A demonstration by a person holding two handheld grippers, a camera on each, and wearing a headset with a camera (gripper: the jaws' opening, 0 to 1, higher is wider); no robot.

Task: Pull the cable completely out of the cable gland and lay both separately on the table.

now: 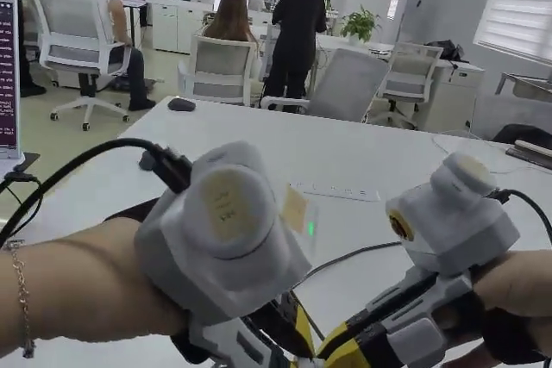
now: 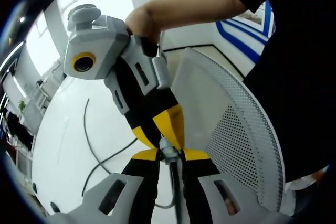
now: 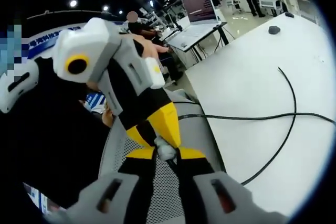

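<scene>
Table (image 1: pixel 362 157): one, white.
Left gripper (image 2: pixel 169 157): pinching the one gland (image 2: pixel 167 148).
Right gripper (image 3: pixel 165 156): pinching same gland.
Cable (image 2: pixel 177 195): one, leaving gland.

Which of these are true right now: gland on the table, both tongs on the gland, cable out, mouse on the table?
1. The gland lies on the table. False: it is held in the air at the tong tips.
2. The left tongs and right tongs both pinch the gland. True.
3. The cable is out of the gland. False: it runs straight from it.
4. A mouse sits on the table. True.
</scene>
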